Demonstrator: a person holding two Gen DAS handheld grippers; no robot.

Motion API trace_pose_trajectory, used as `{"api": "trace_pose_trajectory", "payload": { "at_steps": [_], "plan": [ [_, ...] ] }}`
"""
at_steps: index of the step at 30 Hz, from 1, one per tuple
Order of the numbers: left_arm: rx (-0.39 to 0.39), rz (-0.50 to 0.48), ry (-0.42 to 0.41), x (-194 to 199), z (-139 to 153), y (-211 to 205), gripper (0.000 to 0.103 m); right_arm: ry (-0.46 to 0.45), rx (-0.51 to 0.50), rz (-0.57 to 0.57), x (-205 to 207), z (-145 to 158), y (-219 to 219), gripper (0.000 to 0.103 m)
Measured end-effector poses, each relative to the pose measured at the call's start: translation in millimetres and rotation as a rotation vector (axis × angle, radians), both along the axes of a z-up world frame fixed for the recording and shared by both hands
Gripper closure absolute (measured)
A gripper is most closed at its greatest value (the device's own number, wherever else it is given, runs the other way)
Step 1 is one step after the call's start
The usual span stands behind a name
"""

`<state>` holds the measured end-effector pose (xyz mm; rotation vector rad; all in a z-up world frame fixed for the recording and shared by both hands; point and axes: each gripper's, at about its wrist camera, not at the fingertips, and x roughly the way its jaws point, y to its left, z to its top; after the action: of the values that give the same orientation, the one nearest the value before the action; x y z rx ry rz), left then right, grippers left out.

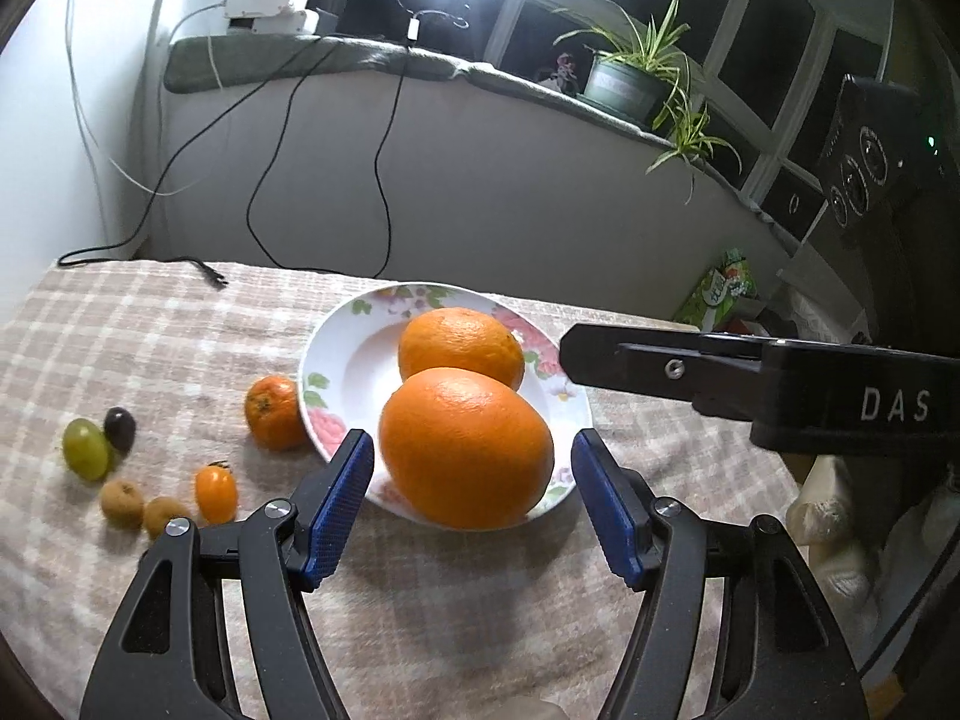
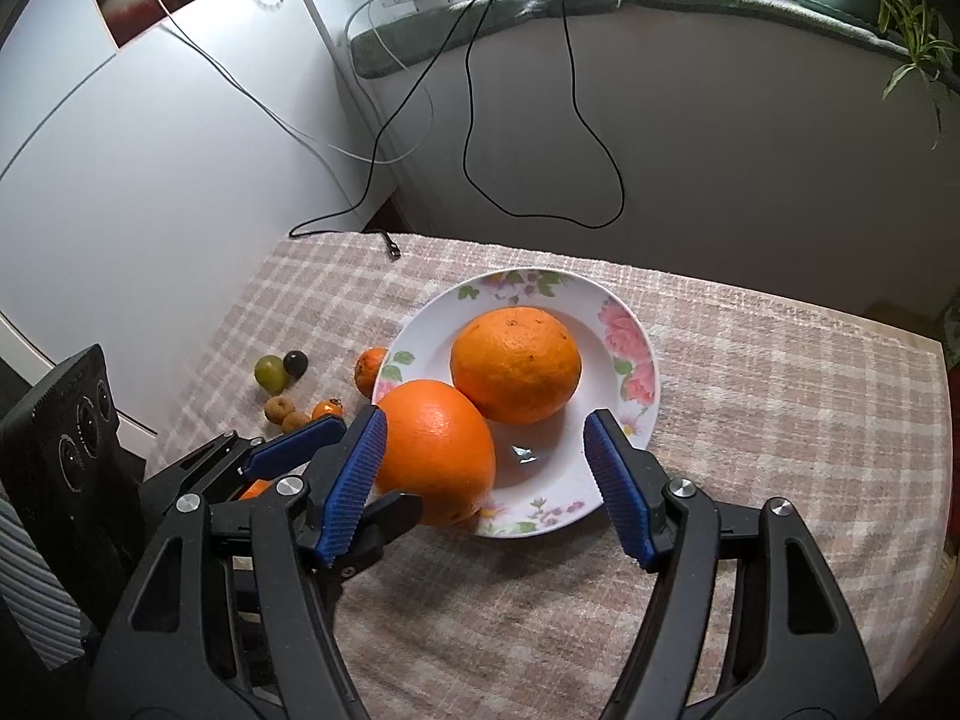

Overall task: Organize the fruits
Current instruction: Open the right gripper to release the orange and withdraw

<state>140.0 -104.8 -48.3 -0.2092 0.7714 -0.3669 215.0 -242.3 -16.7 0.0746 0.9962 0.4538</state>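
Your left gripper (image 1: 474, 501) was spread wide around the near orange (image 1: 467, 447) without touching it, and that orange sat on the near rim of the flowered plate (image 1: 336, 354), against the second orange (image 1: 461, 347) farther in. Your right gripper (image 2: 486, 477) was spread too, holding nothing, hovering over the plate's near edge. Left of the plate lay a tangerine (image 1: 273, 413), a small orange tomato (image 1: 215, 492), two brown longans (image 1: 123, 503), a green grape (image 1: 87, 449) and a dark grape (image 1: 120, 428) on the checked cloth (image 1: 150, 324).
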Motion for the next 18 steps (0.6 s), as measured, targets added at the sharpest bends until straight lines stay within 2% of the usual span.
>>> {"api": "trace_pose_trajectory", "payload": {
  "at_steps": [11, 18],
  "plan": [
    [0.002, 0.032, -0.040, -30.9, 12.2, 32.9, 0.035, -0.045, 0.025, 0.001, -24.5, 8.1, 3.0, 0.027],
    [0.036, 0.059, -0.041, -53.6, 10.9, 57.4, 0.035, -0.073, 0.017, 0.010, -40.6, 9.1, 5.7, 0.027]
  ]
}}
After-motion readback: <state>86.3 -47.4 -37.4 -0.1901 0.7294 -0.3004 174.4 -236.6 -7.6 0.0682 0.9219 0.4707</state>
